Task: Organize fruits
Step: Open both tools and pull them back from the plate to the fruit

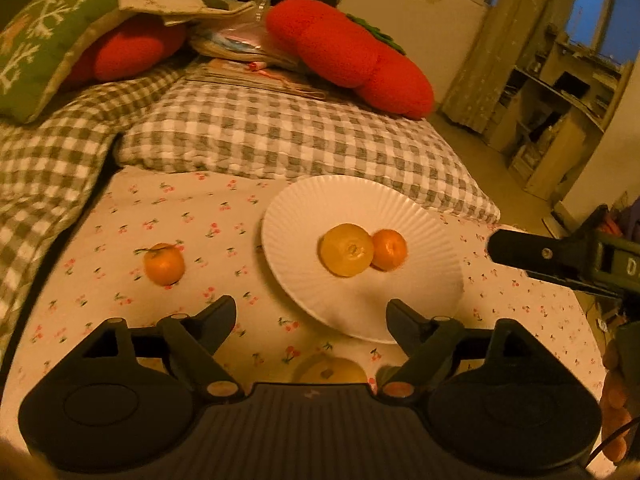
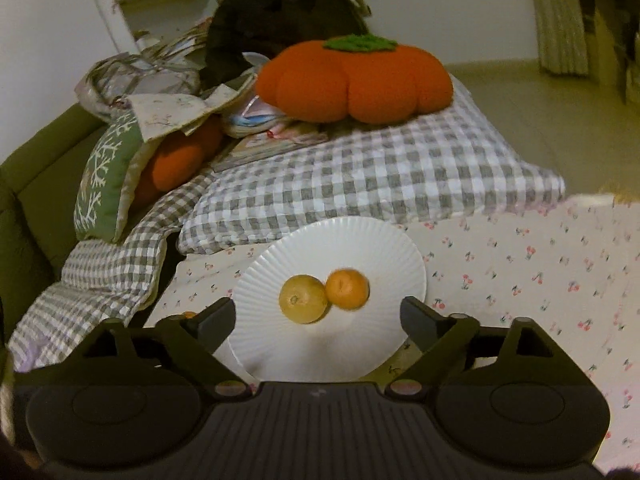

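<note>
A white ribbed plate [image 1: 304, 216] lies on the cherry-print cloth and holds a yellow citrus fruit [image 1: 346, 249] touching a small orange [image 1: 389, 249]. A second orange [image 1: 164, 264] sits loose on the cloth, left of the plate. Another yellowish fruit [image 1: 332, 370] shows partly under my left gripper [image 1: 311, 306], which hangs open and empty above the plate's near rim. My right gripper [image 2: 316, 307] is open too, hovering over the plate [image 2: 360, 240] just short of the yellow fruit [image 2: 303, 298] and the orange [image 2: 347, 289], touching neither. One of its fingers [image 1: 520, 254] reaches in from the right.
A grey checked pillow [image 1: 280, 136] borders the cloth behind the plate. On it rest a red pumpkin cushion [image 2: 356, 80], papers and a green snowflake cushion [image 1: 44, 52]. Shelves [image 1: 560, 112] stand across the floor at the right. A hand [image 1: 614, 400] shows at the lower right.
</note>
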Available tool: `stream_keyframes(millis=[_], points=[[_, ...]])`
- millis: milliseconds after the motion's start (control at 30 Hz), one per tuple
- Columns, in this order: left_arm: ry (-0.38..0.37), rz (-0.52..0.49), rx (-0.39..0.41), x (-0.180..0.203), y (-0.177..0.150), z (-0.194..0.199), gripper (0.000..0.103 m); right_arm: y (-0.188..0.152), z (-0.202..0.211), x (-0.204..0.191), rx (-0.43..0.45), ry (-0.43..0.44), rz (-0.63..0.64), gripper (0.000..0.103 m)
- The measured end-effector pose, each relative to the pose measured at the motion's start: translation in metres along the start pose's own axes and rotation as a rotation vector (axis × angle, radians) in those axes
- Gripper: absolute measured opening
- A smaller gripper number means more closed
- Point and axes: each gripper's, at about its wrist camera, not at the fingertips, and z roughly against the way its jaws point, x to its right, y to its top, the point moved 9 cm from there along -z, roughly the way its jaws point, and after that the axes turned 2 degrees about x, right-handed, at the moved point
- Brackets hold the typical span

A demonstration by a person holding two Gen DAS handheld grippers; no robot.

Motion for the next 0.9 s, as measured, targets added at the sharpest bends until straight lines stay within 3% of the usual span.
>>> stream_keyframes(millis=[200, 300, 500, 667, 900], points=[[0.08, -0.019, 0.031, -0.015, 0.0, 0.024, 0.083, -0.005, 0.013, -0.005, -0.001, 0.008, 0.014, 0.099], [0.126, -0.003, 0.041, -0.024, -0.001, 0.028, 0.088, -0.007, 0.017, -0.007, 0.016, -0.029, 0.058, 0.101], [0.171, 0.035, 0.064, -0.041, -0.003, 0.043, 0.093, -0.015, 0.03, -0.007, 0.033, -0.035, 0.048, 0.103], [0.264, -0.026, 0.035, -0.053, -0.007, 0.049, 0.093, -0.029, 0.036, -0.01, 0.001, -0.032, 0.075, 0.103], [0.223, -0.05, -0.01, -0.048, -0.02, 0.049, 0.093, -0.061, 0.031, -0.01, -0.104, -0.083, 0.066, 0.101]])
